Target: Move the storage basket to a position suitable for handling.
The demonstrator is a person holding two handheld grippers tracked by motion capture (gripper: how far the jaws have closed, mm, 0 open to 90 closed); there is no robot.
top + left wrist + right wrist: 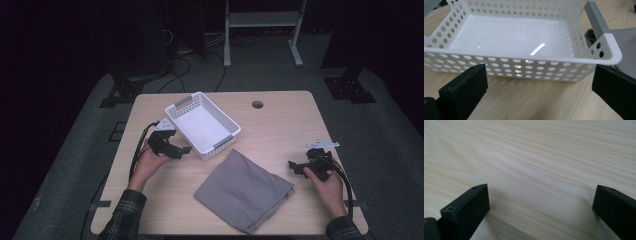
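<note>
Resting on table (280, 115): white perforated basket (202, 125), folded grey cloth (243, 190) just beside it
Left gripper (181, 150): jaws spread wide, facing basket's long wall, holding nothing
Right gripper (296, 167): jaws wide over bare wood, right of cloth

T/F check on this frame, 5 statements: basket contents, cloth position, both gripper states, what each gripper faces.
1. The white basket is empty. True.
2. The grey cloth lies inside the basket. False: it lies folded on the table, beside the basket on the person's side.
3. The left gripper is open and faces the basket's long wall. True.
4. The right gripper is shut on the cloth. False: its jaws stand wide apart over bare wood.
5. The basket's handles are red. False: the handle is grey.
</note>
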